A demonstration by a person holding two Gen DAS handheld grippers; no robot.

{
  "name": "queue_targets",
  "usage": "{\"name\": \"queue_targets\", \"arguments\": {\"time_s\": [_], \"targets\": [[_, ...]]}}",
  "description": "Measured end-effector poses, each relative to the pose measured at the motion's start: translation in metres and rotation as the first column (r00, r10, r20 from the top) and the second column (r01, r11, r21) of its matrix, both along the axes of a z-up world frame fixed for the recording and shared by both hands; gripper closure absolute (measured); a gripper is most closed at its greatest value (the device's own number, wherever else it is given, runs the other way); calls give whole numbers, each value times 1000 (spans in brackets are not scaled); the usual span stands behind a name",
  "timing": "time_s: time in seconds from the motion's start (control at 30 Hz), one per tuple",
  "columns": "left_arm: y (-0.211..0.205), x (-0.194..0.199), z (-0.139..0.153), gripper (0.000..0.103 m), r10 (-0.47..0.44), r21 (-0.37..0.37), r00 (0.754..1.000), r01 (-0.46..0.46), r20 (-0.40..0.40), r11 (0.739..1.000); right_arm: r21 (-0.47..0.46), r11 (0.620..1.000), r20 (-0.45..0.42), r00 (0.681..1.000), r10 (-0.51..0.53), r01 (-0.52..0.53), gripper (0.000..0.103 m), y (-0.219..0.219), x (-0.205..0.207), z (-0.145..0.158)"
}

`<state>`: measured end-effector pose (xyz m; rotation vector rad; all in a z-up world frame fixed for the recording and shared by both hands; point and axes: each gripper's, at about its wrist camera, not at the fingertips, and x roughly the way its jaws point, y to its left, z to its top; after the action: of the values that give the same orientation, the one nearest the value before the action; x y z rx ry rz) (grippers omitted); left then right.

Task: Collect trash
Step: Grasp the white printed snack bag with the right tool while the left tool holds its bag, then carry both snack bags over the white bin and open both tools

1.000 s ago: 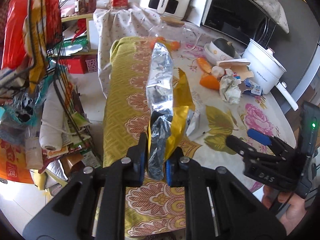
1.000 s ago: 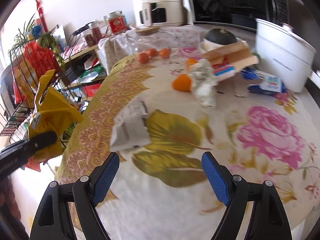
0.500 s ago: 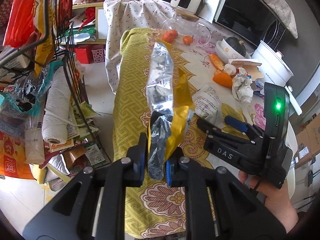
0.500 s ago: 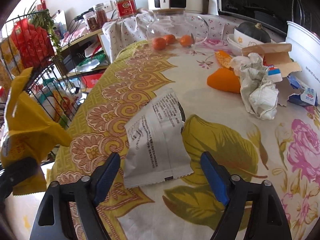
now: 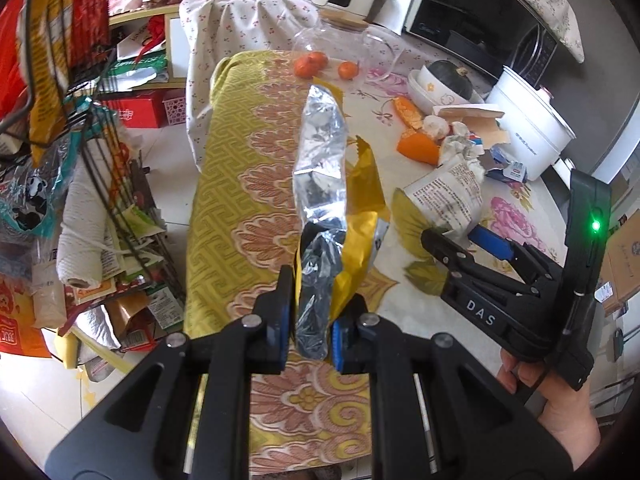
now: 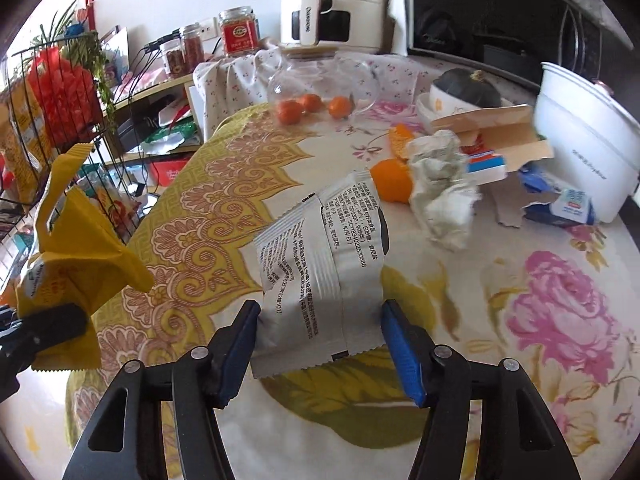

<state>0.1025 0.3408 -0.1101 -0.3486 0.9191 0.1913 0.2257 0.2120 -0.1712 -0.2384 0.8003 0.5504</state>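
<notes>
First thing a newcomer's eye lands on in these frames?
The yellow, foil-lined snack bag, standing up from the shut left gripper beside the table's edge. Next, the silver printed wrapper lying on the floral tablecloth between the right gripper's closing jaws, with crumpled white paper and orange peel behind it.

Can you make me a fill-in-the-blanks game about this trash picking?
1. The left gripper is shut on a yellow foil ____.
2. The right gripper's closing jaws have a ____ printed packet between them.
3. The small oranges sit inside a clear ____ jar.
4. The dark squash rests in a white ____.

Missing words: wrapper; silver; glass; bowl
</notes>
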Motion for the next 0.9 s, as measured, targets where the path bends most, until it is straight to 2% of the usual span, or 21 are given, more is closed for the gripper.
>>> {"name": "queue_targets", "arguments": {"time_s": [0.4,0.57,0.67,0.9], "targets": [[-81,21,21,86,-134,28,991,133,19,991,-14,995,42,995,-94,95,40,-98,-5,35],[-127,30,24,85,-202,55,979,201,23,978,-21,988,53,987,-150,151,40,-151,-7,46],[-153,36,23,85,-238,42,971,237,20,971,-29,982,55,981,-184,186,40,-181,-8,50],[-210,51,23,85,-309,47,951,308,8,950,-39,960,21,960,-278,279,40,-253,-7,70]]}}
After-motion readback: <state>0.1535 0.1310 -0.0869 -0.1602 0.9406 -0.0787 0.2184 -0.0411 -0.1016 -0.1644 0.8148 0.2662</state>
